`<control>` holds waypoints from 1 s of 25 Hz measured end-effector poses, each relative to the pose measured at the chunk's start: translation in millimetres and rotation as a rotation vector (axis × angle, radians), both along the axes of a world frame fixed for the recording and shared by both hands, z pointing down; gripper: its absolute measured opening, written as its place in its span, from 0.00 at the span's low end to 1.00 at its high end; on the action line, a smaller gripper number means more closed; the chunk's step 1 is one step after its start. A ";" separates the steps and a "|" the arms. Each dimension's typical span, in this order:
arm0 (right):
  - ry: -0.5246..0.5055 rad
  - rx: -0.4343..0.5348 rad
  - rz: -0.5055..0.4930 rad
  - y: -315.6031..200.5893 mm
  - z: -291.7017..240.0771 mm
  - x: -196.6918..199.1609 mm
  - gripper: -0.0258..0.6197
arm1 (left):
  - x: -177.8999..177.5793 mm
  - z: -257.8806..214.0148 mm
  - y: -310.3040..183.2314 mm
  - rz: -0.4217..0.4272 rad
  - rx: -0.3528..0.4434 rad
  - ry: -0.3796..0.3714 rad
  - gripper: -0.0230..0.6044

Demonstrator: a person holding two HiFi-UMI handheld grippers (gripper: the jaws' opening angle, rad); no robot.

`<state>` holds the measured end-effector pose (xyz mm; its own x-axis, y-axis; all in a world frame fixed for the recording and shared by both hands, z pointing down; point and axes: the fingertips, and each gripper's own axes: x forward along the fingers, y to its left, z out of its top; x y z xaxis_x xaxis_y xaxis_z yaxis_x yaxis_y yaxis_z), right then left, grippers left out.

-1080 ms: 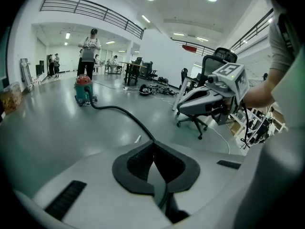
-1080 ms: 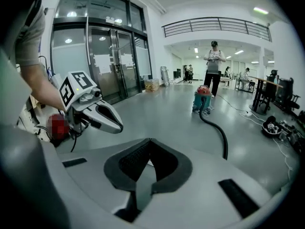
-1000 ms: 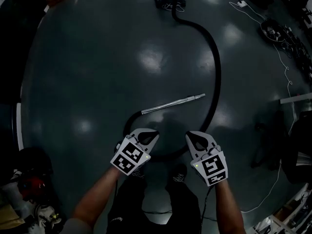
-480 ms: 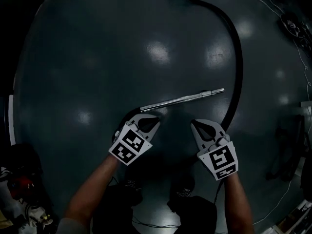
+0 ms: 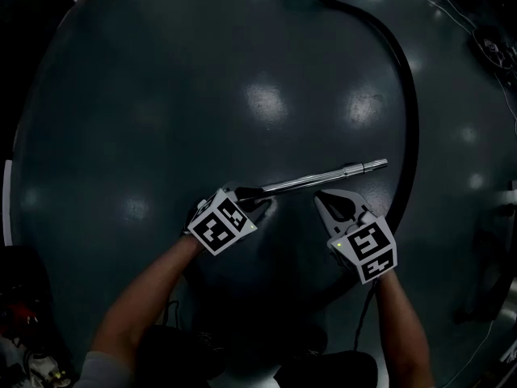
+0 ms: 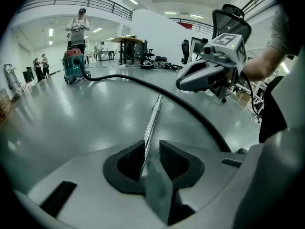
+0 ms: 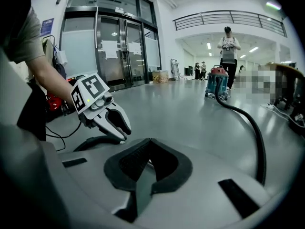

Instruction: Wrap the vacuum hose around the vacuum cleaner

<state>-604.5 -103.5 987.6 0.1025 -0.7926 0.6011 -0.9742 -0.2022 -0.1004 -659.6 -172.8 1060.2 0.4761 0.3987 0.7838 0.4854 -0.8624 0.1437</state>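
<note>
Left gripper (image 5: 264,204), jaws just opening slightly, metal wand (image 5: 323,176) loose between them; right gripper (image 5: 322,199) closed, empty, near vacuum hose (image 5: 413,111).

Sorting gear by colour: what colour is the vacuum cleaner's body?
Teal, with a red top; the vacuum cleaner shows best in the left gripper view.

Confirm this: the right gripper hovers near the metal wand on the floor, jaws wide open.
Wrong on the jaws: the right gripper view shows the right gripper shut. It does hover near the metal wand on the floor.
</note>
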 end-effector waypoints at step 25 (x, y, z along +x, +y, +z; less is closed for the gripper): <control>-0.072 -0.064 0.014 9.4 103.2 -17.1 0.05 | 2.3 164.9 -15.7 0.178 0.140 -0.158 0.35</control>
